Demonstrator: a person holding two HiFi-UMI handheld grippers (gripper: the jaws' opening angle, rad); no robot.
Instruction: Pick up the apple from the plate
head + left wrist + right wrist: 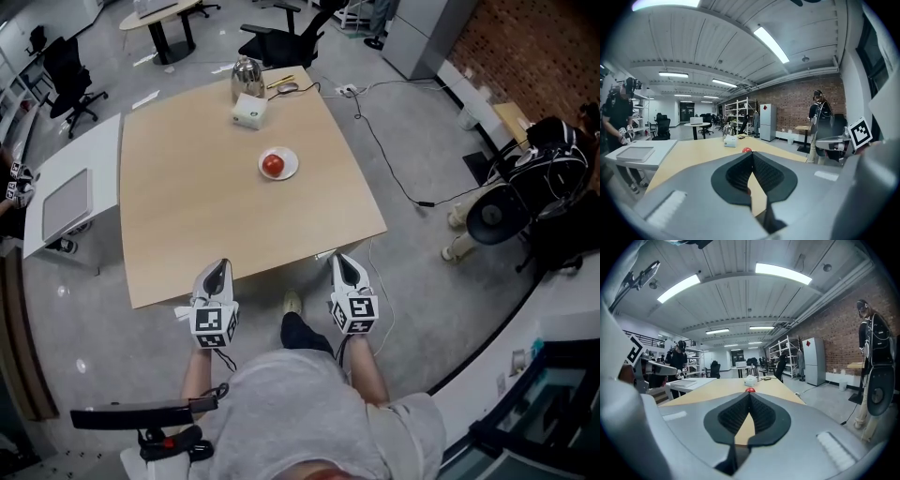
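Observation:
A red apple (273, 164) lies on a small white plate (290, 171) towards the far right of the wooden table (187, 206). Both grippers hover at the table's near edge, well short of the plate. My left gripper (221, 265) is shut with nothing in it, and so is my right gripper (340, 260). In the left gripper view the apple (747, 150) shows far off, just above the closed jaws of the left gripper (752, 154). In the right gripper view the apple (750, 390) sits right over the closed tips of the right gripper (750, 395).
A white tissue box (249, 111) and a metal kettle (247, 78) stand at the table's far edge. A white side table (70, 202) adjoins on the left. A cable (389, 164) runs over the floor to the right, where a person with equipment (539, 178) stands.

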